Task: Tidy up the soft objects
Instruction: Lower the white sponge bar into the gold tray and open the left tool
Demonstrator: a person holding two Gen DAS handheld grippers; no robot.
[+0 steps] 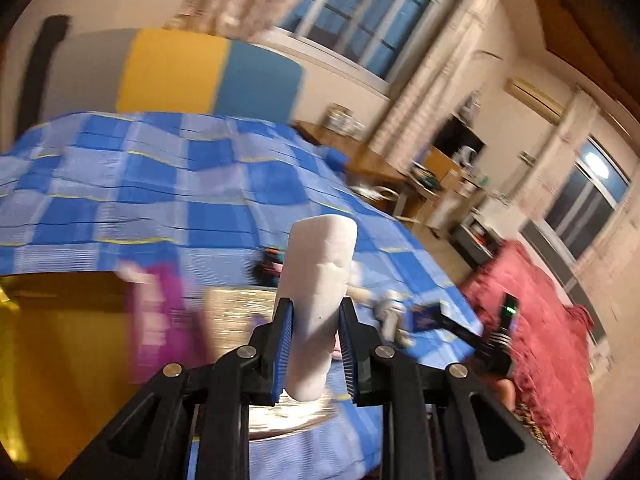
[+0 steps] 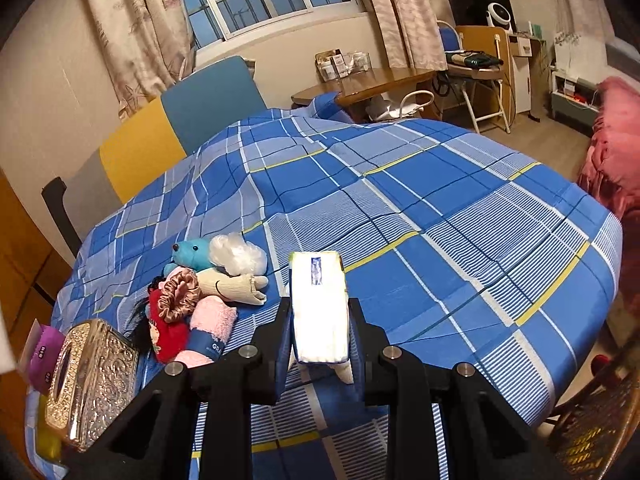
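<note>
My left gripper [image 1: 316, 312] is shut on a white soft roll [image 1: 320, 276] that stands up between the blue pads, held above the bed; this view is blurred. My right gripper [image 2: 320, 308] is shut on a pack of tissues [image 2: 318, 304] with a blue label, held over the blue plaid bedspread [image 2: 440, 208]. A heap of soft things lies left of it: a blue plush bear [image 2: 192, 252], white fluff [image 2: 238, 256], a cream toy [image 2: 232, 282], a pink towel [image 2: 210, 330], a satin scrunchie [image 2: 178, 296] and a red item [image 2: 168, 336].
An ornate silver tissue box [image 2: 90, 380] and a purple packet [image 2: 44, 356] sit at the bed's near left corner. A yellow and blue headboard [image 2: 172, 120], a wooden table [image 2: 360, 84] and a red quilt [image 2: 612, 152] surround the bed.
</note>
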